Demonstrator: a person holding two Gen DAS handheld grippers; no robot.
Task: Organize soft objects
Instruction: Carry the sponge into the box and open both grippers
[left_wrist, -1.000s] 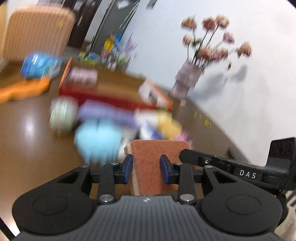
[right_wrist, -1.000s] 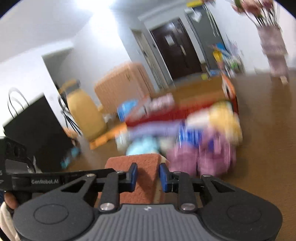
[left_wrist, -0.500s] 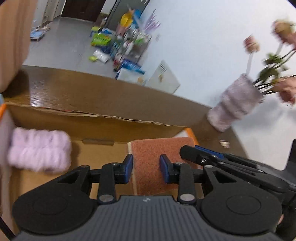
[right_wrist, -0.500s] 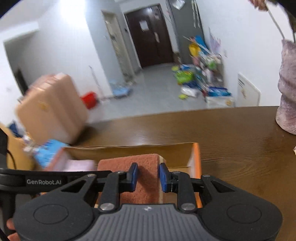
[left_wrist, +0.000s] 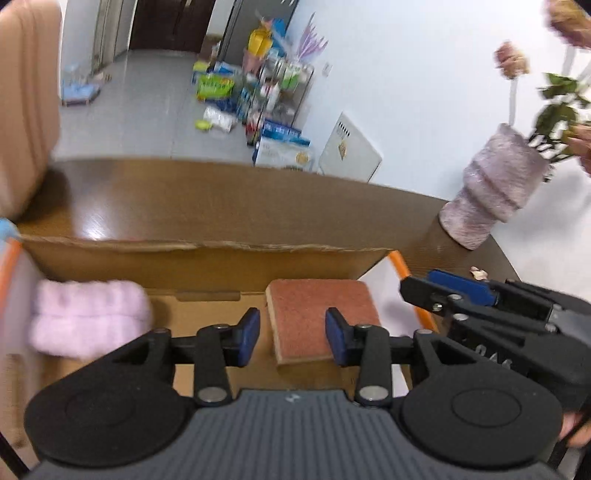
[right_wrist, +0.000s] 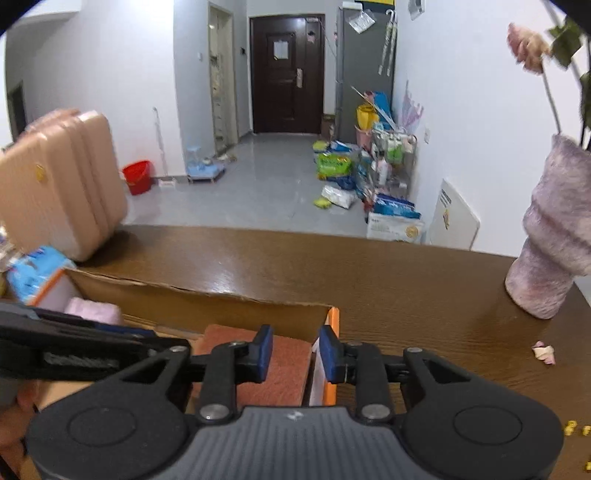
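Below the left gripper (left_wrist: 292, 336), the sponge (left_wrist: 319, 315) lies released.

Each view looks forward and downward from just behind its own fingers, close over an open cardboard box (left_wrist: 207, 254) on a brown table (right_wrist: 388, 280). The left wrist view faces the box interior ahead, with the right gripper (left_wrist: 439, 291) entering at its right edge. The right wrist view sits over the box's right end — the left gripper (right_wrist: 122, 336) crosses its lower left. Both share the red-brown sponge (left_wrist: 317, 314), the box's far wall, the lilac vase (right_wrist: 554, 243) off to the right and the cluttered hallway beyond.
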